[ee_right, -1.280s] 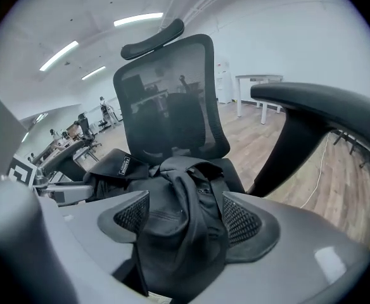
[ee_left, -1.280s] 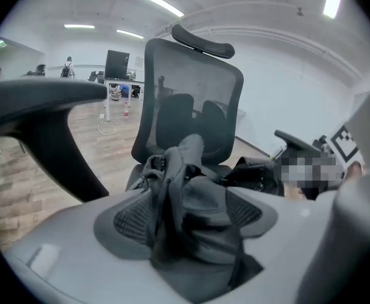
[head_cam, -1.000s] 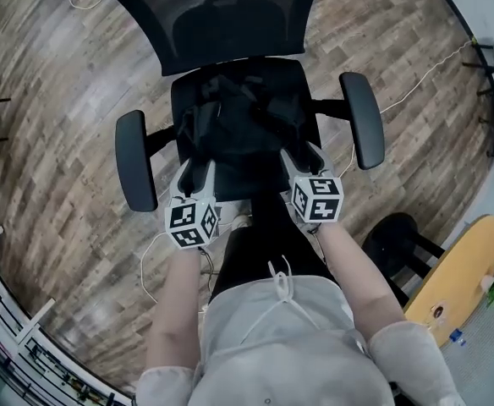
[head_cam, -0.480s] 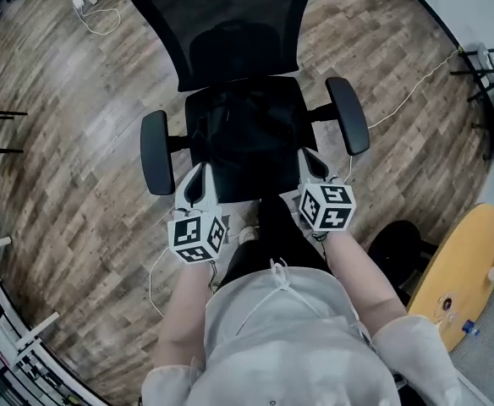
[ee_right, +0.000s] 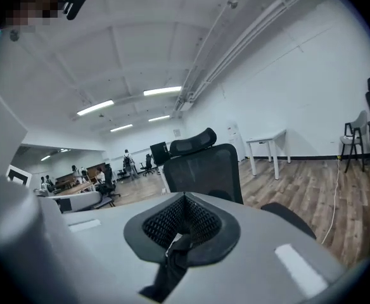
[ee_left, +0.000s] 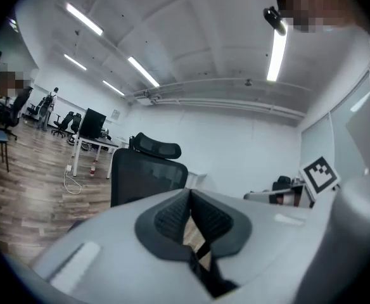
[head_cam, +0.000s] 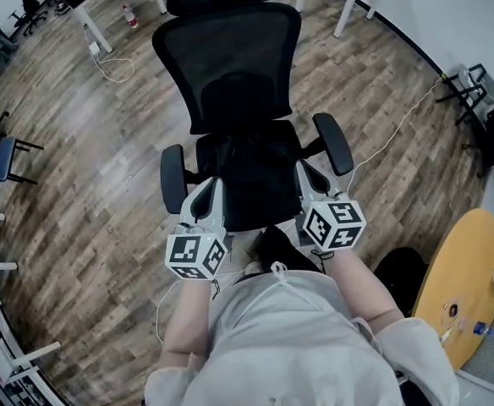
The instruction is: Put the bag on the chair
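A black office chair (head_cam: 230, 66) stands in front of me in the head view. The black bag (head_cam: 251, 155) lies on its seat, hard to tell apart from the dark cushion. My left gripper (head_cam: 211, 184) is at the seat's front left corner, and my right gripper (head_cam: 302, 169) is at the front right, beside the armrest (head_cam: 333, 142). Both are shut, with nothing held that I can make out. The left gripper (ee_left: 190, 192) and the right gripper (ee_right: 185, 198) point level at the chair's backrest (ee_left: 144, 176) (ee_right: 207, 166), pads pressed together.
A round yellow table (head_cam: 463, 286) and a black stool (head_cam: 403, 269) stand at my right. A white cable (head_cam: 399, 117) runs over the wood floor. White desk legs (head_cam: 344, 7) are behind the chair, a blue chair (head_cam: 2, 159) is at the far left, and a black stand (head_cam: 467, 100) is at the far right.
Both grippers have let go of the bag, closed their jaws and drawn back from the middle of the seat to its front edge. The chair now looks farther away.
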Available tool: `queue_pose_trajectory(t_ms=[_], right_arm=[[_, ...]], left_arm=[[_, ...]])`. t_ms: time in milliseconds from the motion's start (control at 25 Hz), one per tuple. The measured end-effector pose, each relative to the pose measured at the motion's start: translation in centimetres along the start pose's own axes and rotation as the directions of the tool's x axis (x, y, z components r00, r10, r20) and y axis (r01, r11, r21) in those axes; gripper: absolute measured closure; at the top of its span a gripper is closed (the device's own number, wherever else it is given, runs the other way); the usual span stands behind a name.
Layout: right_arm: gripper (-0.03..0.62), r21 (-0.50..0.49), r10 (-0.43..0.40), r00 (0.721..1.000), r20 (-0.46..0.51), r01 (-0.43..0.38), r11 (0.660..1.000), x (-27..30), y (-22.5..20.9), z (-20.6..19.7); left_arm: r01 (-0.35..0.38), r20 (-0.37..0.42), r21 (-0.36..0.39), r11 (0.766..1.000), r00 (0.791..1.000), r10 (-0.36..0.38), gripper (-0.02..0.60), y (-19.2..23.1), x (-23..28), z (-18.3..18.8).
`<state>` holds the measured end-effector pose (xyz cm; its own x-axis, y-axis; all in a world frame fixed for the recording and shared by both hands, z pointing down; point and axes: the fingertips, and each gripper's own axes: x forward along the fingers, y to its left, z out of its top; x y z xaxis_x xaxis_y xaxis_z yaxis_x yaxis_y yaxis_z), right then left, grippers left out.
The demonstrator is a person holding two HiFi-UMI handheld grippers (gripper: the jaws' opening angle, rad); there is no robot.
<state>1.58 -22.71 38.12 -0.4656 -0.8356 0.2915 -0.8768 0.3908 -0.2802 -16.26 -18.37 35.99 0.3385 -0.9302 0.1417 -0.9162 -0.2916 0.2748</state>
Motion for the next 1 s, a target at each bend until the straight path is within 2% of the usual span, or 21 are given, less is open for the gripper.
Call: queue_pose_trajectory(t_ms=[80,200,320,440,800,1000], right_arm=[[0.594,-0.027,0.002,1.000,0.031,-0.001,1.000,-1.3,0.9,1.9],[0.594,-0.054,-0.003,0.997,0.078,0.007,0.999,-3.0,2.2,3.9],[0.594,-0.087,0.002,0.994,0.107,0.007,0.996,-4.5,3.3,5.2],[0.595,-0.103,0.019,0.993,0.117,-0.007,0.995,-5.3,4.0,5.8],[0.595,-0.128,0.077,0.991,0.111,-0.063,0.990,-6.3,6.0,5.8],[0.595,-0.146,0.080,0.992,0.098,-0.065,0.987,-6.4,6.7,5.3]], left_arm=[[0.008,0.034,0.010,1.000,0.999,-0.008,0.575,-0.9,-1.2,2.0],[0.003,0.065,0.067,0.998,0.998,-0.007,0.575,-1.8,-2.8,4.4],[-0.023,0.119,0.109,0.994,0.993,0.010,0.575,-2.5,-4.6,6.7],[-0.033,0.155,0.120,0.992,0.988,0.014,0.575,-3.1,-5.3,8.2],[-0.042,0.123,0.112,0.993,0.992,0.028,0.575,-3.4,-5.8,8.2],[-0.051,0.107,0.146,0.988,0.994,0.035,0.575,-3.5,-6.0,8.3]])
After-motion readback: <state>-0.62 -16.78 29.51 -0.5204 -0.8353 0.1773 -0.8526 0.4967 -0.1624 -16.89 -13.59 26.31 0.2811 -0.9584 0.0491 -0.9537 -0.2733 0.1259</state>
